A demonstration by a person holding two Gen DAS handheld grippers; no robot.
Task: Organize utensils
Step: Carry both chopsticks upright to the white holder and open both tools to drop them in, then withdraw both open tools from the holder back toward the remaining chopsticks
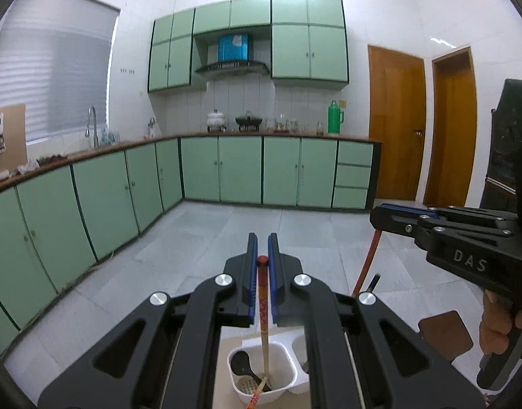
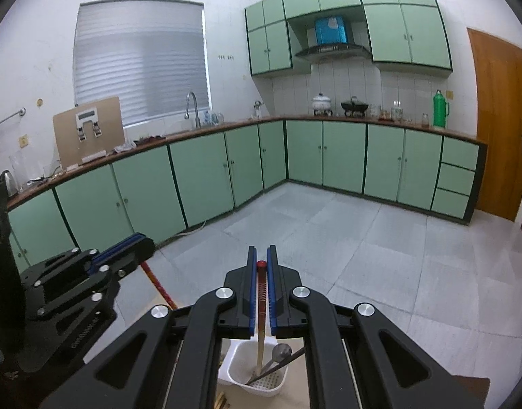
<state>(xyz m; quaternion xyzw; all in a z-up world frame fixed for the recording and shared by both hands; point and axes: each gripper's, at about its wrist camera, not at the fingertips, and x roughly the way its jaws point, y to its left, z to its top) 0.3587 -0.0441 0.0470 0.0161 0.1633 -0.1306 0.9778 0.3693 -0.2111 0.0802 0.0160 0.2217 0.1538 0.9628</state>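
Observation:
My left gripper [image 1: 262, 242] is shut on a red-capped chopstick [image 1: 263, 293]. Its lower end stands in a white utensil holder [image 1: 290, 352], beside a black spoon [image 1: 242, 363] in the same compartment. My right gripper [image 2: 261, 250] is shut on another red-capped chopstick [image 2: 261, 293] that reaches down into the white holder [image 2: 232, 369], where a metal spoon [image 2: 282, 351] leans. Each view shows the other gripper from the side: the right gripper [image 1: 378, 214] with a reddish stick [image 1: 370, 255] below it, the left gripper [image 2: 145, 242] with its red stick [image 2: 158, 286].
The holder stands on a pale tabletop [image 1: 227, 341]. A hand [image 1: 496, 323] grips the right tool's handle, and a brown flat piece [image 1: 445, 334] lies below it. Green base cabinets [image 1: 240, 170] and a counter line the far walls. Two wooden doors [image 1: 397, 129] are at the right.

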